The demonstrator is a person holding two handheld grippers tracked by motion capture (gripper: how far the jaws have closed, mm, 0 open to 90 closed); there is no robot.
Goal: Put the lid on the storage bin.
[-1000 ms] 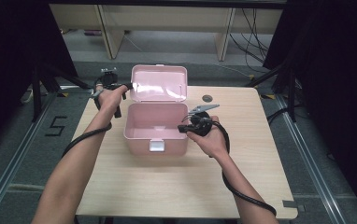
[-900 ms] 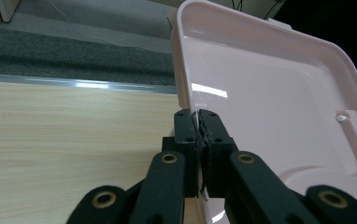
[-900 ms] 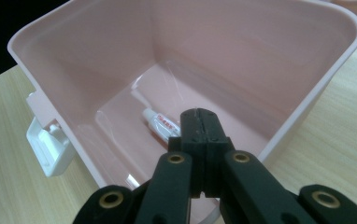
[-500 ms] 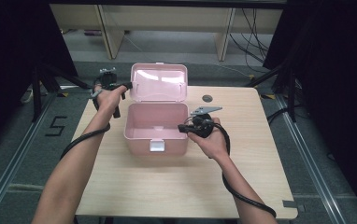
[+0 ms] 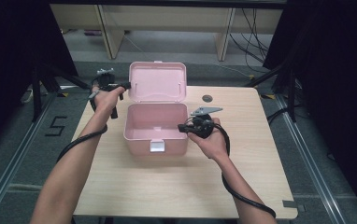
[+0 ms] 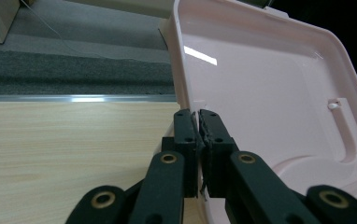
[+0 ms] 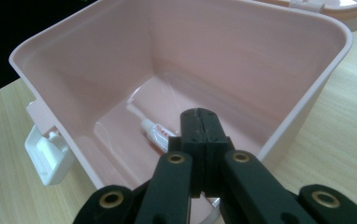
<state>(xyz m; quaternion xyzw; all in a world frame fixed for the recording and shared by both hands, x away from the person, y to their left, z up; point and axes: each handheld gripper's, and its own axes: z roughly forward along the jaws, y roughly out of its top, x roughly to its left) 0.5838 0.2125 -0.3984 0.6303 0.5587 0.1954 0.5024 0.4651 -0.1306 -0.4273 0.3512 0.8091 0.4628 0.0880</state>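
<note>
Pink box (image 5: pixel 155 128) sits mid-table, lid (image 6: pixel 270 88) up, a small tube (image 7: pixel 157 134) lying on its floor. My left gripper (image 6: pixel 199 122) is clamped on the lid's edge; my right gripper (image 7: pixel 200 122) hovers pinched together, empty. Next I'd guess: spread it, reach in.

Pink box (image 5: pixel 155 126): smooth, glossy moulded plastic, its raised lid (image 6: pixel 270 88) carrying a bright reflection at 11 o'clock; latch (image 7: pixel 48 154): white plastic, smooth; table (image 5: pixel 256 154): pale wood-grain top, matt; jaws of left gripper (image 6: pixel 198 140) and right gripper (image 7: pixel 200 135): matt black plastic with brass-coloured metal rivets; small tube (image 7: pixel 155 133) on the box floor: white, glossy; floor (image 6: pixel 64 79): grey, rough, carpet-like.
</note>
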